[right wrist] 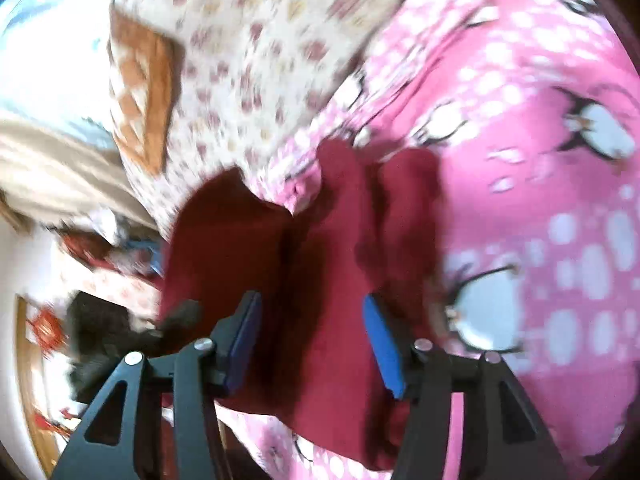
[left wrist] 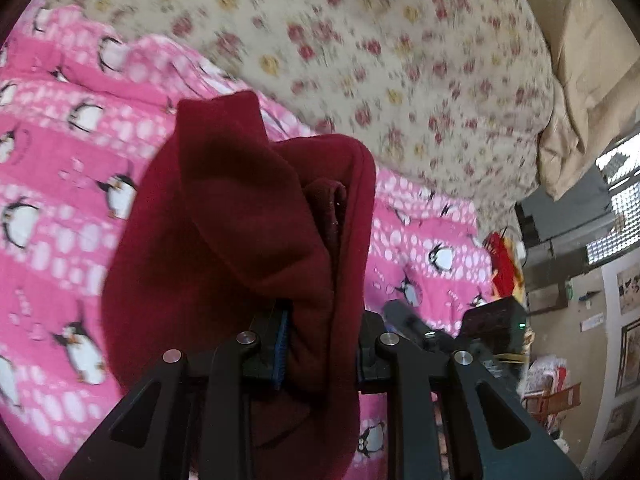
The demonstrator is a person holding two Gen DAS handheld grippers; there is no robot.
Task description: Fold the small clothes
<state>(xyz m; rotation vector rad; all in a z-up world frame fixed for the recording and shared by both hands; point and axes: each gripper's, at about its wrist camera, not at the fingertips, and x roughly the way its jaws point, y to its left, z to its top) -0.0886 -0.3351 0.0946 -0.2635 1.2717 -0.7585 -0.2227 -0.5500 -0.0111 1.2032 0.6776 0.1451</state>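
Observation:
A small dark red fleece garment (left wrist: 240,216) is bunched between the fingers of my left gripper (left wrist: 320,344), which is shut on it and holds it above a pink penguin-print blanket (left wrist: 60,200). In the right wrist view the same red garment (right wrist: 312,264) hangs in folds in front of my right gripper (right wrist: 312,340). Its blue pads (right wrist: 384,340) stand wide apart and it is open. The cloth lies between and beyond the pads, not pinched.
A cream floral bedspread (left wrist: 400,60) lies beyond the pink blanket, with a beige pillow (left wrist: 588,64) at the right. A brown checked cushion (right wrist: 140,92) lies on the floral spread. Room clutter and a black device (left wrist: 496,320) sit off the bed's edge.

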